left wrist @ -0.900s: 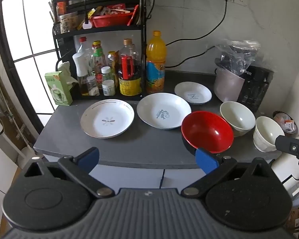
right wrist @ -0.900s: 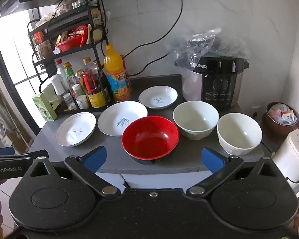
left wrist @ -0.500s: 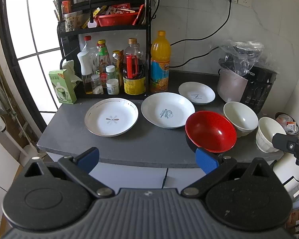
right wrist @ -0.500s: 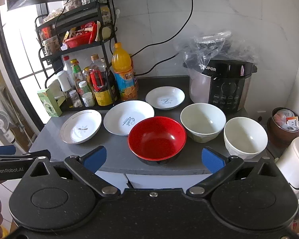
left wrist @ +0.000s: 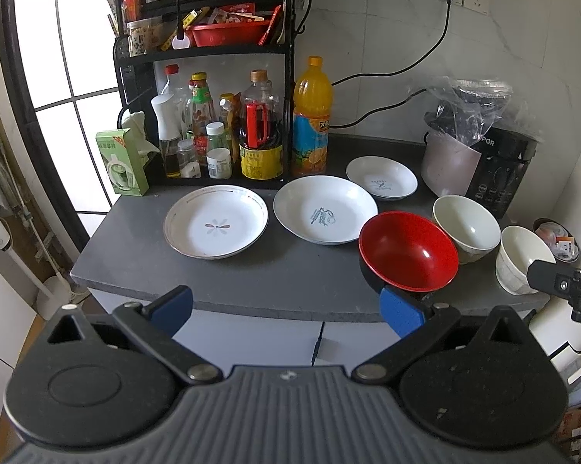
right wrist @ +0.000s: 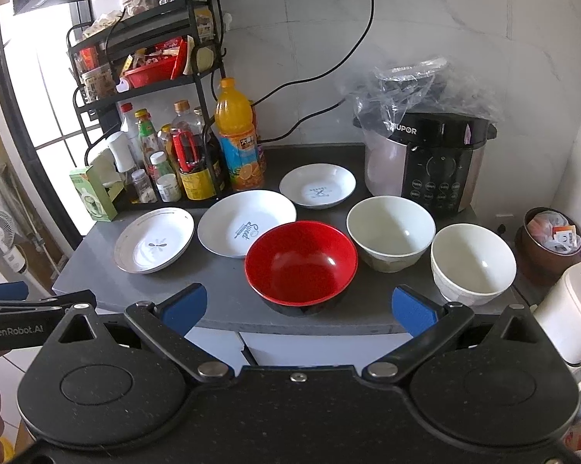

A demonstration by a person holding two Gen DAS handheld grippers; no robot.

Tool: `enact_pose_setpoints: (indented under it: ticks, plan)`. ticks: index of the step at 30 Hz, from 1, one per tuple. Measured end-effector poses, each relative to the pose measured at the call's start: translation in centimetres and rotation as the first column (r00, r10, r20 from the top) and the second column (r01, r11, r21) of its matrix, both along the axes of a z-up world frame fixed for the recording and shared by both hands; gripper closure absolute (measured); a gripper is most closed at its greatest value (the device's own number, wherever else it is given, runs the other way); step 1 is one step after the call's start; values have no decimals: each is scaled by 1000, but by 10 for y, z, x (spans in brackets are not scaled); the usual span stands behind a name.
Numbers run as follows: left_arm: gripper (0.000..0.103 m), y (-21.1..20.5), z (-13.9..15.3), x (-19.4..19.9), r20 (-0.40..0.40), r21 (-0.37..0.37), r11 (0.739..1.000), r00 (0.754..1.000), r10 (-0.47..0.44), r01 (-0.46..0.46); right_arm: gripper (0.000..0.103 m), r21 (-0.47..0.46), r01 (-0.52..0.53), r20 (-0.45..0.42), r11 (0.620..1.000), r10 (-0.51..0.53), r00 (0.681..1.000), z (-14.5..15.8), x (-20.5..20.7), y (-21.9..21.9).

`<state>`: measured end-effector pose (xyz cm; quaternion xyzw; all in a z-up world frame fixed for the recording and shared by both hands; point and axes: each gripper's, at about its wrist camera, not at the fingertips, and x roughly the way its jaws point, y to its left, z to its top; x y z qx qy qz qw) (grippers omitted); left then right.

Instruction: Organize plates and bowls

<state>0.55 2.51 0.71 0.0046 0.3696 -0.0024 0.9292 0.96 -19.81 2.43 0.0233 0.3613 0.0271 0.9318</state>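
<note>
Three white plates lie on the grey counter (left wrist: 143, 255): a rimmed one (left wrist: 216, 226) at left, a larger one (left wrist: 325, 208) in the middle, a small one (left wrist: 381, 182) behind. A red bowl (left wrist: 408, 255) and two white bowls (left wrist: 466, 228) (left wrist: 522, 259) stand at right. In the right wrist view the red bowl (right wrist: 301, 262) is central, the white bowls (right wrist: 391, 239) (right wrist: 473, 262) to its right, the plates (right wrist: 154, 245) (right wrist: 246, 227) (right wrist: 317, 191) to its left. My left gripper (left wrist: 286, 309) and right gripper (right wrist: 298, 307) are open and empty, in front of the counter's edge.
A black rack (left wrist: 209, 50) with bottles and an orange juice bottle (left wrist: 311, 120) stands at the back left. A pressure cooker (right wrist: 433, 162) under a plastic bag is at the back right. A green box (left wrist: 122, 162) sits by the window. A white appliance (right wrist: 573, 309) is at far right.
Both grippers have drawn back and risen slightly, so the counter looks a little farther away. Nothing on the counter has moved.
</note>
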Motion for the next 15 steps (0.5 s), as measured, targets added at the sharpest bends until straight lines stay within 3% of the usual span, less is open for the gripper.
enact_pose_setpoints:
  ticks: [15]
  plan:
    - [1,-3,-2,4,-9,-10,1000,1000,18,-19,0,15,-3,-20,1000,4,1000,-4,-2,0]
